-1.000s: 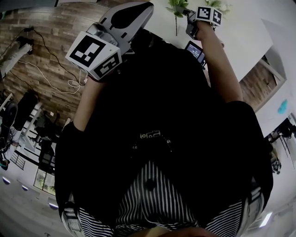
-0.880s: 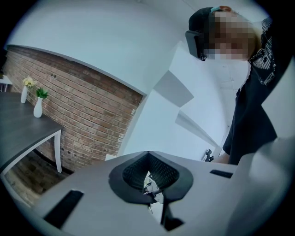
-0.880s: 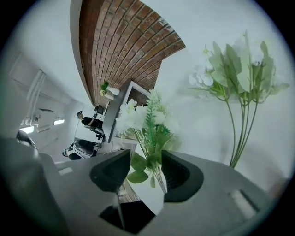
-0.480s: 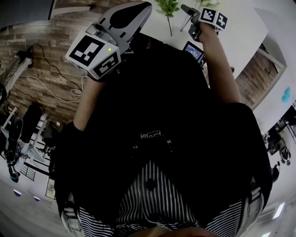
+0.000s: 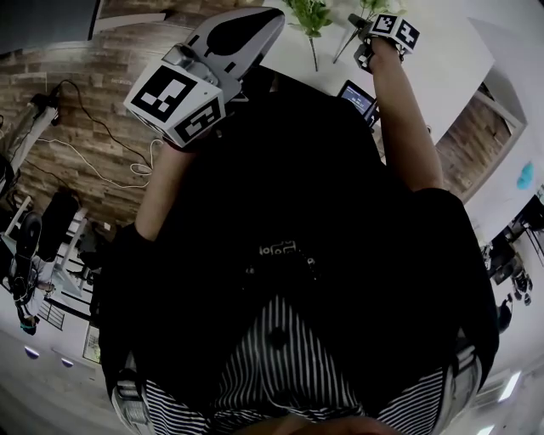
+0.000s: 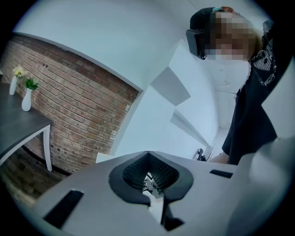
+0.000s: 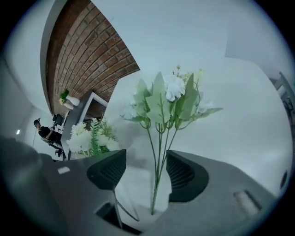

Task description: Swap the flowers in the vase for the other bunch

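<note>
A bunch of white flowers with green leaves (image 7: 168, 99) lies on the white table (image 7: 249, 106). Its thin stems (image 7: 158, 161) run down between the pads of my right gripper (image 7: 146, 168). The jaws are opening and neither pad presses on the stems. A second white bunch (image 7: 90, 136) sits to the left, its base hidden behind the gripper. In the head view both bunches (image 5: 310, 15) (image 5: 367, 8) show at the top edge beside the right gripper (image 5: 361, 36). My left gripper (image 5: 242, 21) is held up off the table, shut with nothing in it (image 6: 148, 159). No vase shows near the jaws.
A phone or small screen (image 5: 357, 96) lies on the white table near my right forearm. The brick wall (image 6: 78, 106) has a dark side table (image 6: 18, 129) in front of it, holding two small vases (image 6: 26, 99). Cables (image 5: 93, 149) trail on the wood floor.
My right gripper has shifted right and farther across the table, and a second flower stem now shows beside it. The left gripper has hardly moved.
</note>
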{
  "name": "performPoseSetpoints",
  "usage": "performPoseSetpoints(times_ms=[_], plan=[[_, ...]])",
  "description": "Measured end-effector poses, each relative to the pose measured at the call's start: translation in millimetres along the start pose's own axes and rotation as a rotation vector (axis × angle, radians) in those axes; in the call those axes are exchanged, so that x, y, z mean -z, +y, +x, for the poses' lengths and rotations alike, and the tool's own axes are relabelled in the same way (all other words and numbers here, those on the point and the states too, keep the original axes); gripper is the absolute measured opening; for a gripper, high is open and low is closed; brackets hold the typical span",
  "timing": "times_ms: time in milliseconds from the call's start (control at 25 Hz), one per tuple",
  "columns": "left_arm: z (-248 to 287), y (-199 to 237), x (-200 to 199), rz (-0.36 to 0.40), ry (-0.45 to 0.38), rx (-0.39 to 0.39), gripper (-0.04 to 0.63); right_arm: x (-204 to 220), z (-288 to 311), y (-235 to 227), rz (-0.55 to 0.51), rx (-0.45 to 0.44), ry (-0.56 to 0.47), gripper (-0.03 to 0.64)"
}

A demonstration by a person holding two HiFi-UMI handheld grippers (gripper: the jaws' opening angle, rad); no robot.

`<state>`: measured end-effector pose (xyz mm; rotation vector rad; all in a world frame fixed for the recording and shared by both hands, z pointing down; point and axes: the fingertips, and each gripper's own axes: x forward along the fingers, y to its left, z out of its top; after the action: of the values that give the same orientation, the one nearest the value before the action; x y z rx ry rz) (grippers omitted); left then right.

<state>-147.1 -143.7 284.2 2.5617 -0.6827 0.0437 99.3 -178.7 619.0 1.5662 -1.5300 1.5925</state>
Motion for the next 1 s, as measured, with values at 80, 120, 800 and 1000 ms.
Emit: performPoseSetpoints(times_ms=[80, 120, 800, 1000], plan=[[-0.6, 5.7, 1.8, 0.001, -0.012, -0.004, 0.006, 0.3, 9.8, -8.3, 0.007, 0.035, 0.007, 0.267], [-2.2, 8.9, 1.8, -0.002, -0.012, -0.009, 0.006, 0.5, 14.9, -10.5, 0.009, 0.048, 0.013, 0.267], [-14.2, 8.0, -7.1, 0.003, -0.011, -0.01, 0.006, -11.8, 5.9, -3.0, 0.038, -0.015, -0.105, 0.015], [-0.2, -7.5, -5.9, 0.028, 0.006, 0.045, 0.006, -23.2, -27.6, 19.4, 0.012, -0.115, -0.215, 0.014]])
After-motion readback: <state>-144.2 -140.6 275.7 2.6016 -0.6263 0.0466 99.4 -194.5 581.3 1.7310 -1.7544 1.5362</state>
